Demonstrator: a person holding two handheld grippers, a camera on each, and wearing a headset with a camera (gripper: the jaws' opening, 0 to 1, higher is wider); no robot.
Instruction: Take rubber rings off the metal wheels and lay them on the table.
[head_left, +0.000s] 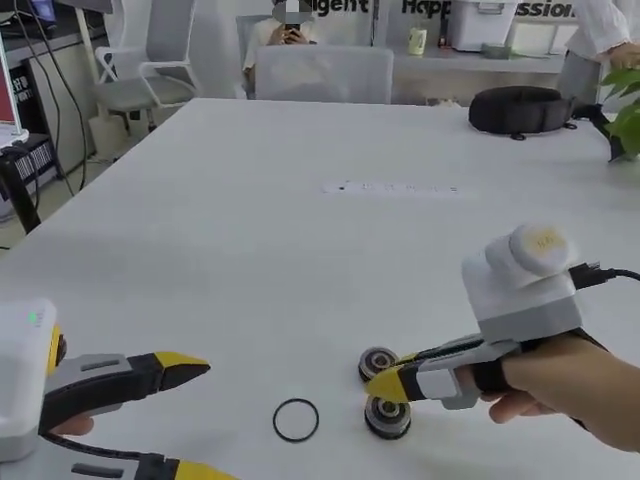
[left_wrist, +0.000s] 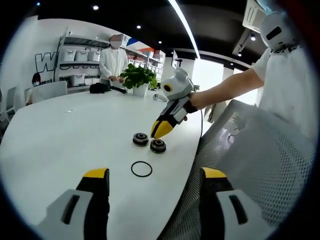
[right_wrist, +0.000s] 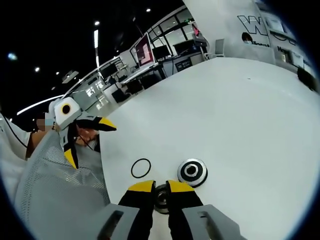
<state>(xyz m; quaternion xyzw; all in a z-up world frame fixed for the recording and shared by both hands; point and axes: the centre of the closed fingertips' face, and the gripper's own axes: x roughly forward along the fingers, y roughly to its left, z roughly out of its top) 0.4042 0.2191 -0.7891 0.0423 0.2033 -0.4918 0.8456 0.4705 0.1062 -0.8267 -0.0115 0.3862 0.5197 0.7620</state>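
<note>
Right tongs (head_left: 385, 386) sat right at the near wheel (head_left: 387, 416), coming in from the person's right and pointing left across the surface (head_left: 300, 250). In the right gripper view the jaws were drawn close with a narrow gap, and the wheel (right_wrist: 161, 198) showed through that gap, wider than it. Could not tell if they were pinching the wheel's dark rubber rim or just poised over it.

The far wheel (head_left: 378, 362) lay just beside the near one, on the side away from the person. Both were flat, axle up. One loose ring (head_left: 296, 420) already lay flat on the surface, near the wheels and on the left tongs' side.

Left tongs (head_left: 200, 420) were spread wide and holding nothing, well apart from the wheels. In the left gripper view the ring (left_wrist: 141, 169) lay between those tongs (left_wrist: 155, 175) and the wheels.

Judgement: the right hand was much nearer, so the pull on the near wheel's rim was its job. With the wheel flat, the rim would need peeling up and outward, probably with the left tongs coming in to pin the hub.
</note>
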